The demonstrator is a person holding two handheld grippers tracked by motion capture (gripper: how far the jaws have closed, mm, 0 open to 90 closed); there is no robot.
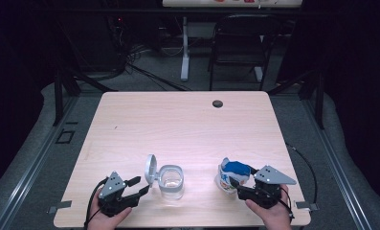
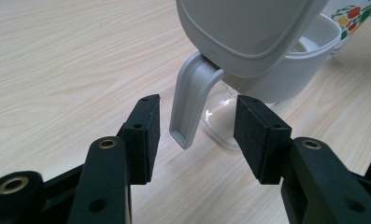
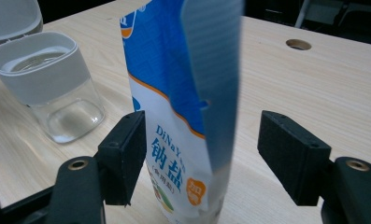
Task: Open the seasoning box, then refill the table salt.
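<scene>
Clear jar (image 1: 171, 182) – grey collar, lid flipped up at nine o'clock; blue-white salt pouch (image 3: 183, 116) upright. Left gripper (image 2: 197, 135) and right gripper (image 3: 202, 154) both gape – neither grips anything.

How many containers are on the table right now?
2. A clear jar with its grey lid flipped open stands near the front edge, by the left claw. A blue and white pouch stands to its right, between the right claw's open jaws.
</scene>
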